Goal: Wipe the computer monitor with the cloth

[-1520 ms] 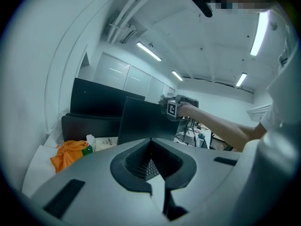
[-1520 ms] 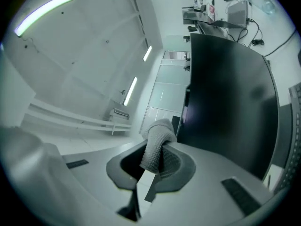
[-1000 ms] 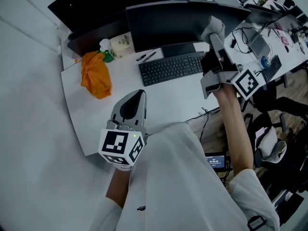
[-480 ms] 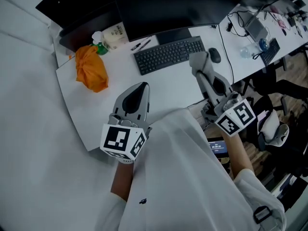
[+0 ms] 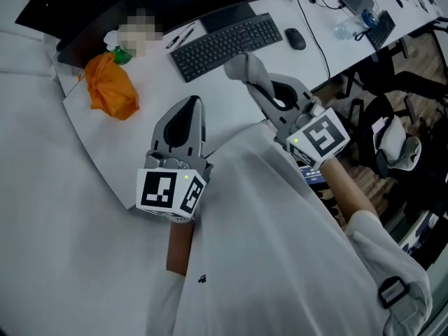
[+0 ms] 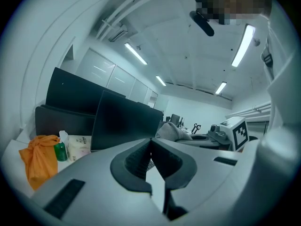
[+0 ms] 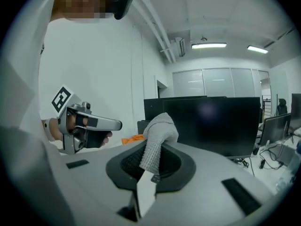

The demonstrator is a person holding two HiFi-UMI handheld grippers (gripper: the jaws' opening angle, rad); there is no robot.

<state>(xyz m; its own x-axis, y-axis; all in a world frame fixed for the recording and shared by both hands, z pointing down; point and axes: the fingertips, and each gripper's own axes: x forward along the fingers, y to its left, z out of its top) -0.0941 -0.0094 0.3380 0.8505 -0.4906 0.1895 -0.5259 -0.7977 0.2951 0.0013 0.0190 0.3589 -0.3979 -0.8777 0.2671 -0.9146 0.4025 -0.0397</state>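
Grey waffle-knit cloth [image 7: 157, 134] stands pinched in the right hand-held gripper [image 7: 148, 166]. The jaws are shut tight on its lower end and the rest sticks up free past the tips. The head view shows this hand-held gripper held low over the near edge of the table [image 5: 119, 145], close to the person's body, with the cloth touching nothing else.

The computer monitor [image 7: 211, 121] lies straight ahead on the far side, beyond the keyboard [image 5: 227, 37] and well apart from the cloth. Its long axis runs left to right along the far edge of the table, with the dark screen facing the person.

The left hand-held gripper [image 6: 151, 144] has its jaws together on nothing. It hangs near the body, to the left, and looks no nearer the screen. The wipe likely calls for a long forward reach with the right arm.
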